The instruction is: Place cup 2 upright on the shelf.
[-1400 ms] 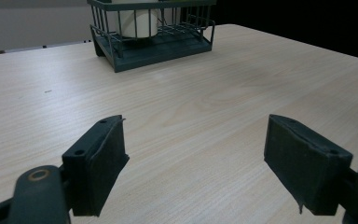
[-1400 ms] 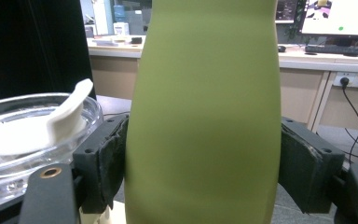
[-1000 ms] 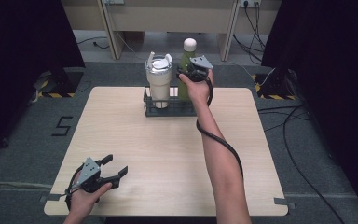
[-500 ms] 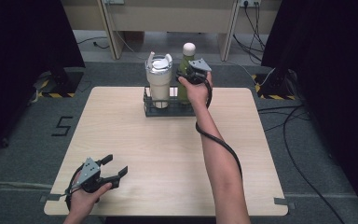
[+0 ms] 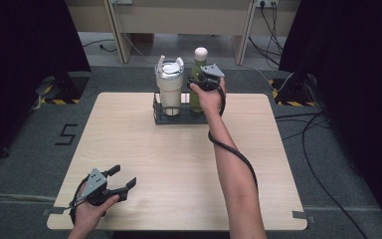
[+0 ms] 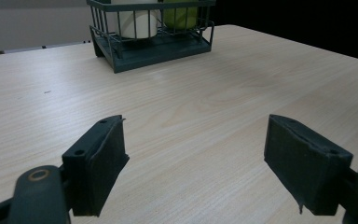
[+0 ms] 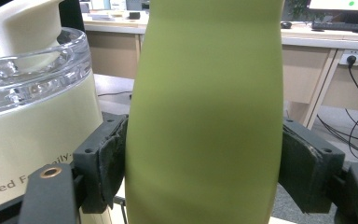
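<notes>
Gripping the green bottle (image 7: 205,116) at its waist, my right gripper (image 5: 205,82) had both pads pressed flat against the sides, one at 9 o'clock and one at 3 o'clock in the right gripper view. The bottle stood upright in the wire rack (image 5: 165,117), at the 12 o'clock edge of the table (image 5: 179,164) in the high view, its long axis vertical and its white cap (image 5: 201,52) above the gripper. The cream tumbler (image 5: 169,87) stood just beside it at 9 o'clock, in the same rack. I judged that the next move turned on that vertical axis: a straight lift was needed to clear the rack wall without brushing the tumbler. My left gripper (image 5: 119,181) rested at 7 o'clock on the table, jaws spread and holding nothing, well apart from the rack.
</notes>
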The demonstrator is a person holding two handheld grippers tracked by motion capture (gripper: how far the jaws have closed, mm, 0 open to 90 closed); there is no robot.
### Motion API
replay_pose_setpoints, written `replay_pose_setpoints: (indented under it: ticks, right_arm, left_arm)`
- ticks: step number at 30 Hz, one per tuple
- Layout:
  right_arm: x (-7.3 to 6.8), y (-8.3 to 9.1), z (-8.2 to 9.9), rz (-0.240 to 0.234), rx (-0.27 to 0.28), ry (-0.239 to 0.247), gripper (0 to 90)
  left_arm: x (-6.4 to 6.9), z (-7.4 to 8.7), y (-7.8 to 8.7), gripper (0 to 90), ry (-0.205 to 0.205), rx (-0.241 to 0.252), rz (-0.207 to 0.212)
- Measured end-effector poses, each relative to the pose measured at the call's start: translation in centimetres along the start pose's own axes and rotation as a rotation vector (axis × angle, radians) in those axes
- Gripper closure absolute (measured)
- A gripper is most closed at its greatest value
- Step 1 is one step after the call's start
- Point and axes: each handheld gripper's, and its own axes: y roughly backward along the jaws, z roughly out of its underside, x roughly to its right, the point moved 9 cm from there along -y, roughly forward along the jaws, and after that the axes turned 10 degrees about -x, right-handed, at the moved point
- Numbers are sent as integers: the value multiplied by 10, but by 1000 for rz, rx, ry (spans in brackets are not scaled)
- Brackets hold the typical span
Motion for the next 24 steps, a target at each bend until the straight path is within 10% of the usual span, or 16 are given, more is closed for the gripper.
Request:
replay_pose_setpoints:
  ticks: [24]
  right_arm:
    - [-7,0,2,-5,10,24,233]
  left_arm:
    - [2,0,0,197,-5,0,4]
